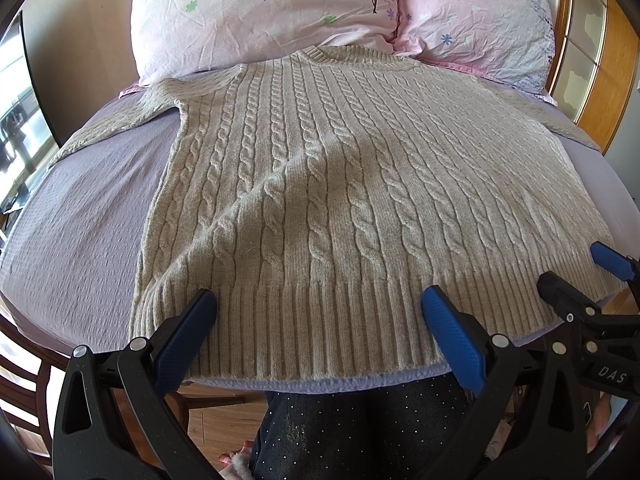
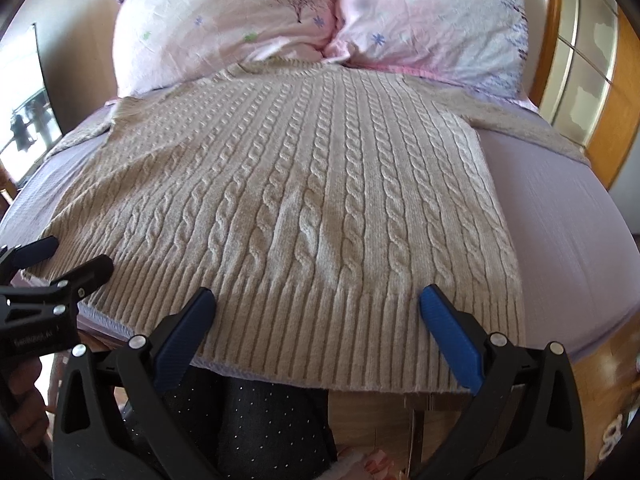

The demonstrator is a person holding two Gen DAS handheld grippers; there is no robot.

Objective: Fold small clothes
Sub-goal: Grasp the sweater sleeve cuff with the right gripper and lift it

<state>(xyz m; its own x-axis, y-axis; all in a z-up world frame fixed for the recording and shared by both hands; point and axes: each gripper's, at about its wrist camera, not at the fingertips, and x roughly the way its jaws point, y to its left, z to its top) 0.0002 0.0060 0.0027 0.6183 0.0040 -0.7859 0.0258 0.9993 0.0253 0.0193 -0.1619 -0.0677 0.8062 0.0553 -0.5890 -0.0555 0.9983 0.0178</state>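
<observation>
Lavender bed sheet [image 1: 88, 216], wooden headboard [image 2: 608, 120] behind. I count one grey cable-knit sweater [image 1: 320, 184], spread flat, collar toward two pink floral pillows [image 1: 256, 12], hem at the near bed edge. Two tools: my left tool [image 1: 320, 320] and right tool [image 2: 318, 316] both spread wide, empty, over the hem.

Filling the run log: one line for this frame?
phase: pre-fold | sweater: flat on bed | left tool: open at hem | right tool: open at hem
</observation>
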